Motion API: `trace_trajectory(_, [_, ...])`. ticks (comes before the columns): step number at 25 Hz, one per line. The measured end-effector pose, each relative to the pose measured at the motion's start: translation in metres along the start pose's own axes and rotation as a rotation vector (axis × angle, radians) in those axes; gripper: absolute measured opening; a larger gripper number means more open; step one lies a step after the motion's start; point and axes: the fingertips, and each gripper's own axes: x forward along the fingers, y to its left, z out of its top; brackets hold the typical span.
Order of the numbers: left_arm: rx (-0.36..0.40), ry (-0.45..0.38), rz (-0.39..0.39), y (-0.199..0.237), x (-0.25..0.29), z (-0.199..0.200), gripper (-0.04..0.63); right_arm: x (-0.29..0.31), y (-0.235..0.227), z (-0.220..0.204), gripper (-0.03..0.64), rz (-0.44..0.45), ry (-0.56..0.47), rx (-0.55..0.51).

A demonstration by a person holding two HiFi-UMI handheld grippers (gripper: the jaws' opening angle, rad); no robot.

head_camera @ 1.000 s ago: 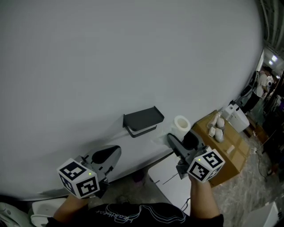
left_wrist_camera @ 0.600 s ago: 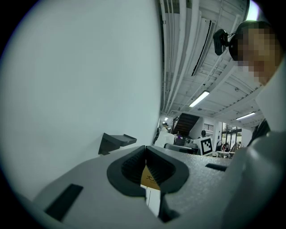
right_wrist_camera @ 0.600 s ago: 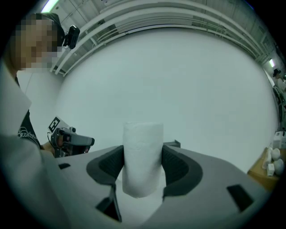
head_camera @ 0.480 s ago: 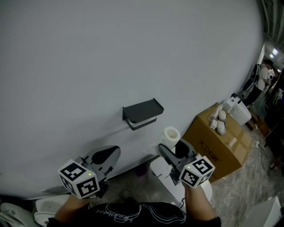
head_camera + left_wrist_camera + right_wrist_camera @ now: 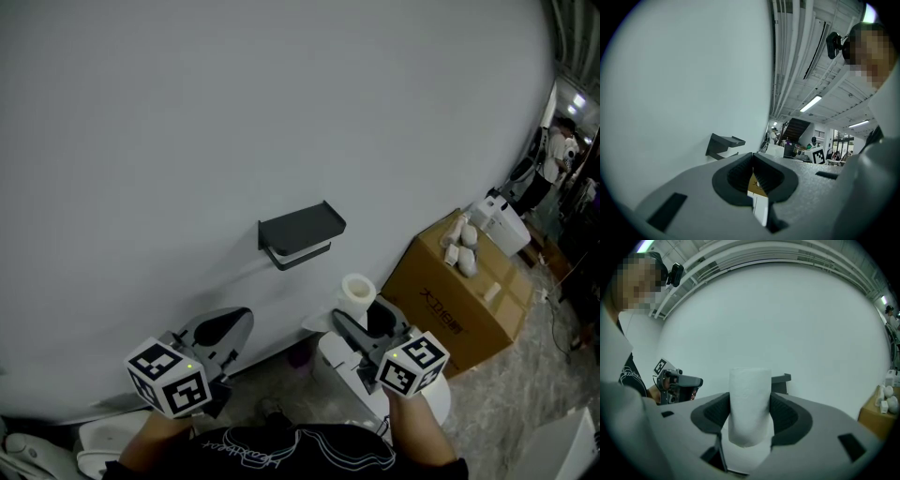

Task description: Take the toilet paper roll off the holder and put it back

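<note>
**Roll off the holder, clamped on the right**

Grips the toilet paper roll (image 5: 357, 287) with the right gripper (image 5: 363, 314), jaws pressed against its two sides. Keeps the roll upright, hollow core facing up, its top standing above the jaw tips. Holds it apart from the holder (image 5: 300, 230), lower than it and to its right in the head view. Shows, in the right gripper view, the same roll (image 5: 749, 404) filling the gap between the jaws of that gripper (image 5: 749, 420), with the dark holder (image 5: 781, 379) on the wall behind, peeking out just past the roll's right edge.

Carries the left gripper (image 5: 221, 328) low at the left, well apart from the roll. Has its jaws together, tips meeting, nothing between them. Looks past that gripper (image 5: 753, 164) in the left gripper view to the holder (image 5: 723, 143), up and to the left on the wall.

Points both grippers toward the plain white wall (image 5: 234, 112).

Elsewhere: a cardboard box (image 5: 459, 295) against the wall at the right, small white lumps (image 5: 459, 255) on its top. Directly beneath the right gripper, a white rounded fixture (image 5: 328, 354), kind not clear. Grey mottled floor (image 5: 525, 394) at the lower right.
</note>
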Motion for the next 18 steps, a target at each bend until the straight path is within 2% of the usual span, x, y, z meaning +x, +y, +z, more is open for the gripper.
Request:
trace_trajectory(10, [0.002,-0.008,0.0,0.005,0.007,0.001,0.006,-0.003,-0.009,0.002,0.265,0.001,0.002,-0.003])
trace_trajectory(18, [0.001,-0.009,0.016,0.018,0.018,0.006,0.006,0.006,-0.018,0.028,0.266,0.021,-0.033,-0.031])
